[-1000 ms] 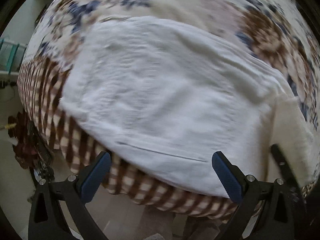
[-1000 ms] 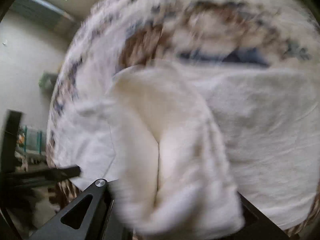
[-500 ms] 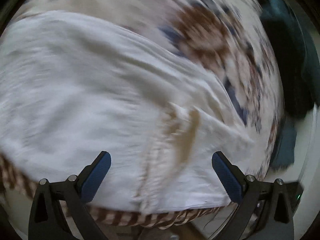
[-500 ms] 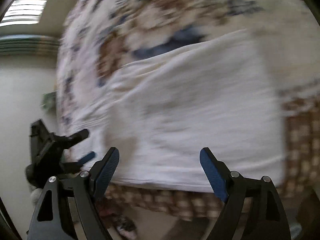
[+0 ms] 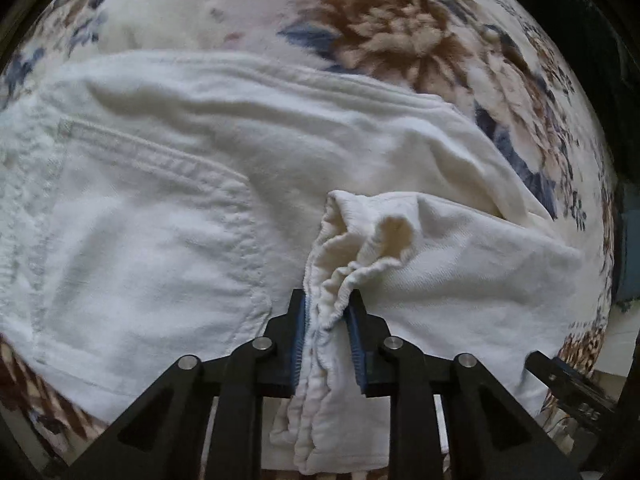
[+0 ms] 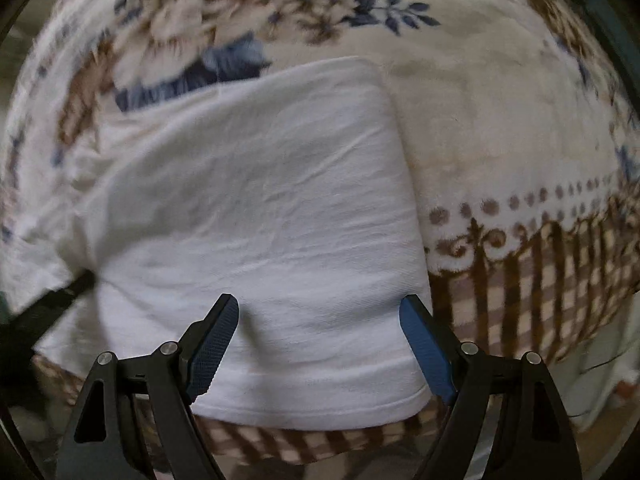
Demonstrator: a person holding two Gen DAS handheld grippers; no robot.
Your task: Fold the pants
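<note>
Pinching down from above, your left claw [image 5: 328, 324] has a bunched ridge of the white pants [image 5: 168, 216] between its blue pads [image 5: 299, 340], and its jaws are closing on that gathered fabric. The pads already press the cloth from both sides, with the crumpled hem rising out of the grip and a loose tail of it hanging below the pads. The pants lie spread on a floral blanket [image 5: 384, 32] in brown, blue and cream; a stitched pocket seam [image 5: 160, 152] shows to the left of your grip in the left wrist view.

Your right claw [image 6: 320, 344] stands wide, its two blue pads [image 6: 212, 348] well apart and pointing down over a smooth, flat part of the pants [image 6: 256, 208]. Nothing is pinched between them; whether the tips touch the cloth cannot be told. The folded edge of the pants runs along the near side, just inside the blanket's brown checked border [image 6: 520, 292]. At the left edge of the right wrist view a dark part of your other tool [image 6: 44, 312] reaches in over the fabric.
</note>
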